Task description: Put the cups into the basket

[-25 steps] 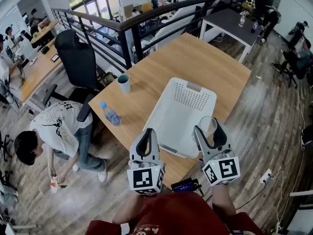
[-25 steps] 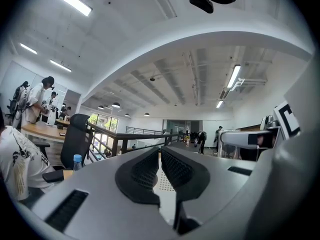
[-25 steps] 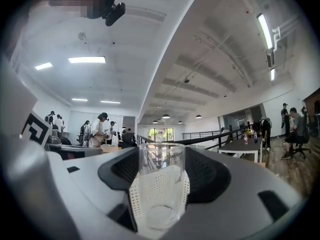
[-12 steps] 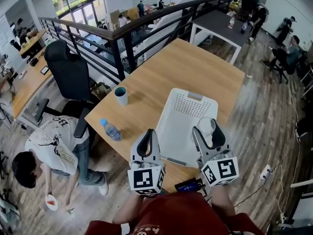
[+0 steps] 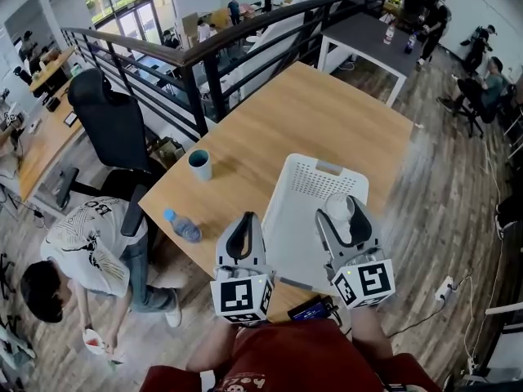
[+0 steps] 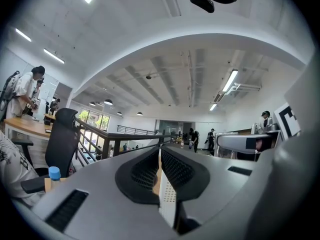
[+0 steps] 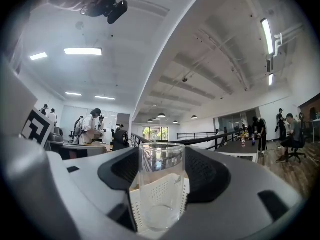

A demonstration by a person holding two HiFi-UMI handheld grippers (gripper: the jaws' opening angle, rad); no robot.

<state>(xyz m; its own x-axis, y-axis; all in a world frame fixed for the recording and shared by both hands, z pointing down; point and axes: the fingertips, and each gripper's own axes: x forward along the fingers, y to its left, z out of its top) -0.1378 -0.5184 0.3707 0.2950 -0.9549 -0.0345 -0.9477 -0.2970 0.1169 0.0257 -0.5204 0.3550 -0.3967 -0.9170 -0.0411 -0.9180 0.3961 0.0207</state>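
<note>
The right gripper [image 5: 341,212] had its jaws clamped on a clear cup [image 7: 161,184], upright over the white basket [image 5: 315,182]. The left gripper [image 5: 244,223] had its jaws pressed together, empty, just beside the basket. A teal cup [image 5: 199,164] stood well apart on the table [image 5: 310,113].

Basket [image 5: 315,182] white, hole-patterned. Glass [image 7: 161,184] clear. Cup [image 5: 199,164] teal. Worktop [image 5: 327,113] pale wood-grain. Bottle [image 5: 183,227] clear, blue cap. Chair [image 5: 110,121] black.
</note>
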